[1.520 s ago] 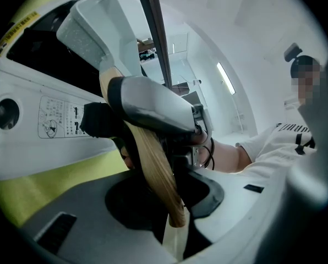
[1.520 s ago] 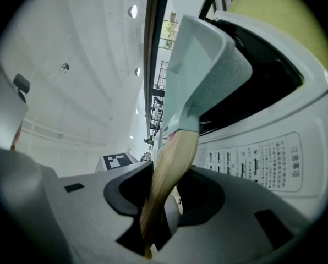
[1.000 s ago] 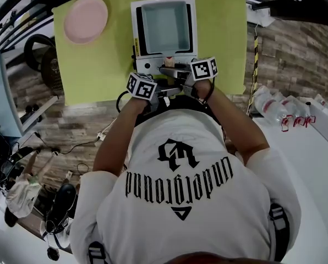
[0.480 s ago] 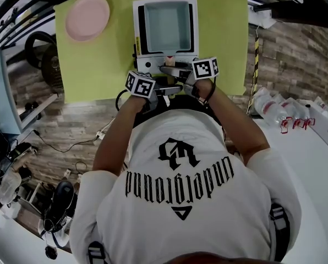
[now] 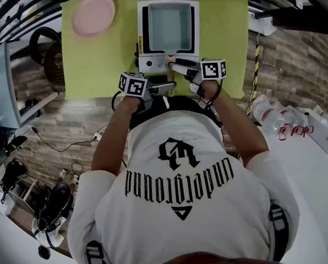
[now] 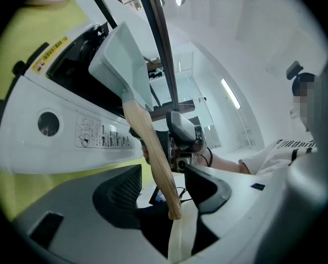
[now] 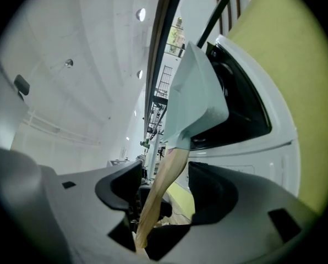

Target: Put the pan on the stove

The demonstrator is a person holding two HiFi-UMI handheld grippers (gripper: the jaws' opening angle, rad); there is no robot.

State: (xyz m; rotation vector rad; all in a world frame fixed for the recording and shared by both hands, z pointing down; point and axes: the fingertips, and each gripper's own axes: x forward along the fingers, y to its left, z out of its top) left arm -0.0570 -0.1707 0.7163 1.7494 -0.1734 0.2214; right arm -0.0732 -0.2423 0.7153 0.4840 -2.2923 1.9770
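Observation:
A square pale-green pan [image 5: 168, 26] sits on the white stove [image 5: 153, 65], its wooden handle [image 5: 169, 59] pointing toward me. The left gripper [image 5: 163, 86] and right gripper [image 5: 180, 69] flank the handle's near end. In the left gripper view the handle [image 6: 150, 147] runs down between the jaws of the left gripper [image 6: 164, 188], which are opening, and the pads stand clear of the wood. In the right gripper view the same handle [image 7: 161, 186] lies between the jaws of the right gripper [image 7: 164, 191], also opening and not pressing it. The pan [image 7: 194, 103] rests on the stove [image 7: 252, 136].
The stove stands on a yellow-green mat [image 5: 98, 65], with a pink plate [image 5: 93, 15] at its far left corner. The table's near edge is against my body. Wooden floor, cables and white benches lie at both sides.
Both grippers have let go of the pan handle and spread apart. The left one has drawn back to the left, the right one slightly to the right.

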